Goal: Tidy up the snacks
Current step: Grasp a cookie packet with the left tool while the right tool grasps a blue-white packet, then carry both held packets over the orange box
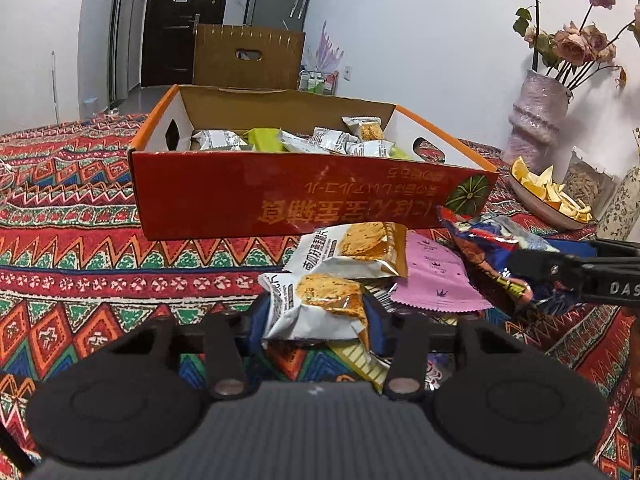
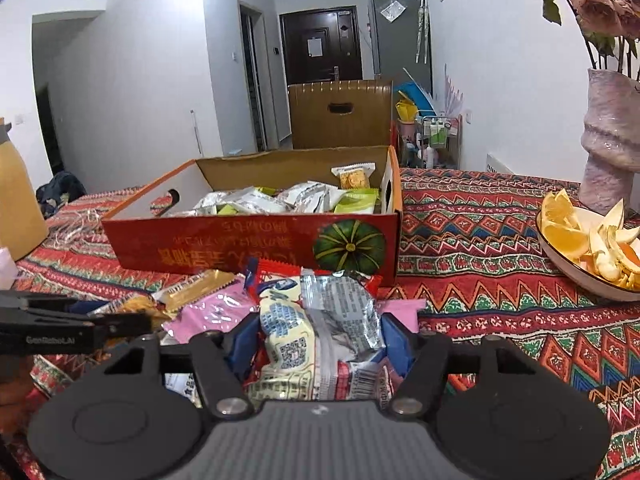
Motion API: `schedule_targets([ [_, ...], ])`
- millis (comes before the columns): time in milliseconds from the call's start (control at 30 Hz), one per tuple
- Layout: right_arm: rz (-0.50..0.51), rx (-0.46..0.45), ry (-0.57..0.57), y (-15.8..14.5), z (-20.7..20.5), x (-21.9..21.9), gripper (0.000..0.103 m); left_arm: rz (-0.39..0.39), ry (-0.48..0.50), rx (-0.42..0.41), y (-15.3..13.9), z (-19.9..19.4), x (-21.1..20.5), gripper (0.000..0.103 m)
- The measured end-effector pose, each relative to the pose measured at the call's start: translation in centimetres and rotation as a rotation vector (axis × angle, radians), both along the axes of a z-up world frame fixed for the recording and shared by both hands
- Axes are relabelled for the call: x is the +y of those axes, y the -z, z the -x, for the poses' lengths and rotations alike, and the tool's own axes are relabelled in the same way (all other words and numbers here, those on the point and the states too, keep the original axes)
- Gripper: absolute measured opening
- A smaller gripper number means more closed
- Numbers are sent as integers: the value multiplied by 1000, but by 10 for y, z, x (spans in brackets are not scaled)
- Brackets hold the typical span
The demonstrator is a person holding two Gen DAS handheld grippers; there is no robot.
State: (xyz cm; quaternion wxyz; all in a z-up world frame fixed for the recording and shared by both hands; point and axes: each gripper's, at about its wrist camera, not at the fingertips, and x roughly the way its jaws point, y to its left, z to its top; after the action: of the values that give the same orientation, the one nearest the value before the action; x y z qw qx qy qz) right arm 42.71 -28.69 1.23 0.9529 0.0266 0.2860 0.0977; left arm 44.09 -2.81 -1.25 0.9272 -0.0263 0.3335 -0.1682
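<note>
An open red-and-orange cardboard box (image 1: 280, 188) (image 2: 240, 244) stands on the patterned tablecloth and holds several white, silver and green snack packets. Loose packets lie heaped in front of it, among them a pink one (image 1: 432, 276) (image 2: 212, 312) and a white cracker packet (image 1: 352, 252). My left gripper (image 1: 320, 312) is shut on another white cracker packet (image 1: 316, 304) at the near edge of the heap. My right gripper (image 2: 316, 332) is shut on a cream-and-silver packet (image 2: 320, 320) lying over a red one. Each gripper shows side-on in the other's view, my right gripper (image 1: 520, 272) and my left gripper (image 2: 128, 326).
A plate of orange peel (image 1: 540, 196) (image 2: 580, 268) sits right of the box, with a lilac vase of dried roses (image 1: 536, 116) (image 2: 612, 140) and a clear jar (image 1: 588, 180) behind it. A yellow flask (image 2: 16, 200) stands at the far left.
</note>
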Motion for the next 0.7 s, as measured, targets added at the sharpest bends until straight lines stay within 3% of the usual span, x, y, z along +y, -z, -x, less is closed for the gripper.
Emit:
schedule_targets([
  [133,56,1,-4,4,13,9,57,3,-33,5,-11,18,5,44],
  [233,120,-10,19,6,44,17,53,-1,-54,-18,-21,53,10,44],
  [333,82,-8,26,7,87,17,52,-15,-70,-27,-23,99,12,44],
  [500,61,26,-38,5,156,26,52,34,-108,-2,-26,168,18,44],
  [700,72,20,-65,7,199,36,51,2,-78,-14,-31,206,11,44],
])
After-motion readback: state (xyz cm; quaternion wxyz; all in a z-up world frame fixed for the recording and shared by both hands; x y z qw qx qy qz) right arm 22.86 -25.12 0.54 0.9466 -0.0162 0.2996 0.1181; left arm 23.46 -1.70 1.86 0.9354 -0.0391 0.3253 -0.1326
